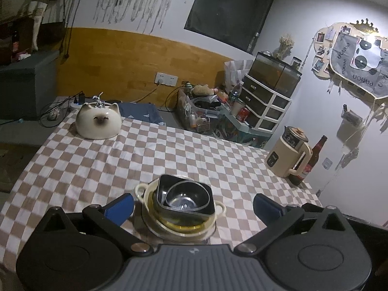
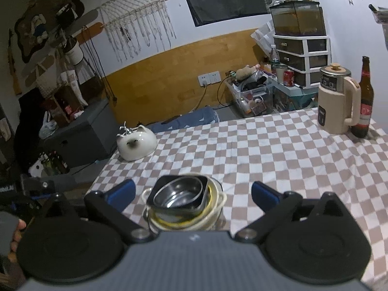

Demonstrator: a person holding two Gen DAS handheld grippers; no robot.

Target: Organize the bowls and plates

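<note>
One stack of dishes (image 1: 180,206) stood near the front edge of the checked surface (image 1: 169,152): a metal bowl (image 1: 186,197) nested in a dark square bowl (image 1: 169,189), inside a cream two-handled dish (image 1: 143,190) on a clear plate (image 1: 157,230). Both the left gripper (image 1: 194,207) and the right gripper (image 2: 192,195) hung over it with jaws spread wide, holding nothing, the stack between their blue tips without contact. One cat-faced bowl (image 1: 98,121) sat upside down at the far left corner, well apart. One cream kettle (image 1: 288,151) and one brown bottle (image 1: 309,162) stood touching at the right edge. Nothing lay between the stack and these. A person's fingers (image 2: 18,230) showed at the right view's left edge.
</note>
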